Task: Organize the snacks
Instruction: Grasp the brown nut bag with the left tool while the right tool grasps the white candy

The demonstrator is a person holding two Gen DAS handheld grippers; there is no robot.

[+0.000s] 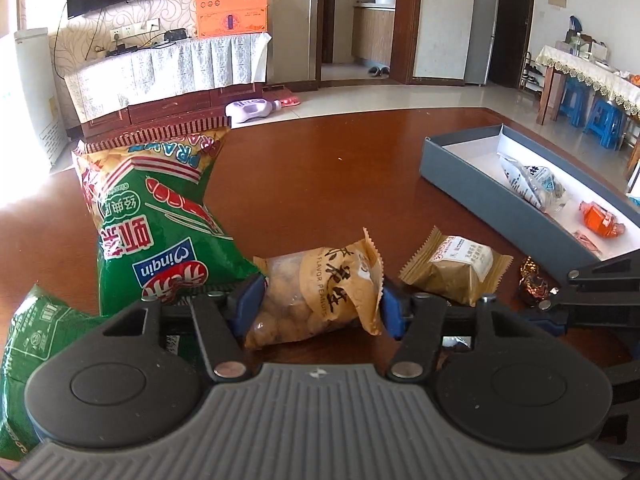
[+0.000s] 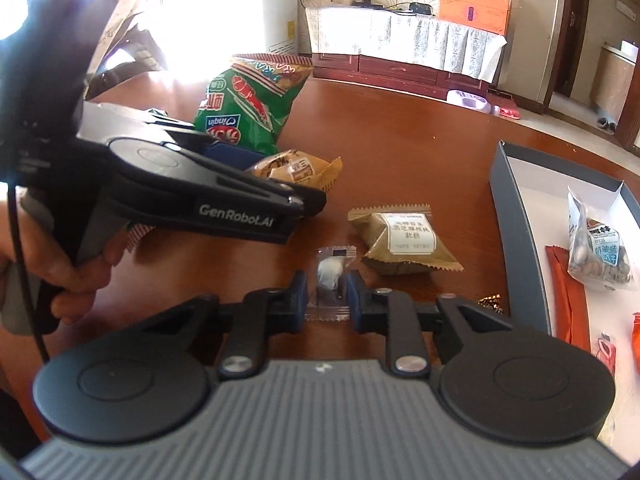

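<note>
The left wrist view shows a big brown table with snacks spread out on it. The biggest thing on it is the long grey box off to the right, with a few snacks already lying inside. Next comes the big green chip bag, which leans up on the left side. The left gripper is closed on the peanut bag, with a blue pad pressing each side of it. Just beside that sits a gold cookie pack, flat on the table. The smallest thing is a little clear candy, seen in the right wrist view. The right gripper has its jaws narrow around the candy, with the pads touching its sides, and the candy looks like it sits on the table. I think things could go wrong here. The candy wrapper is thin and slick, so it may slip out when lifted. The peanut bag is puffy and could squash or slide free. The two grippers are close, so they might bump on the way to the box.
</note>
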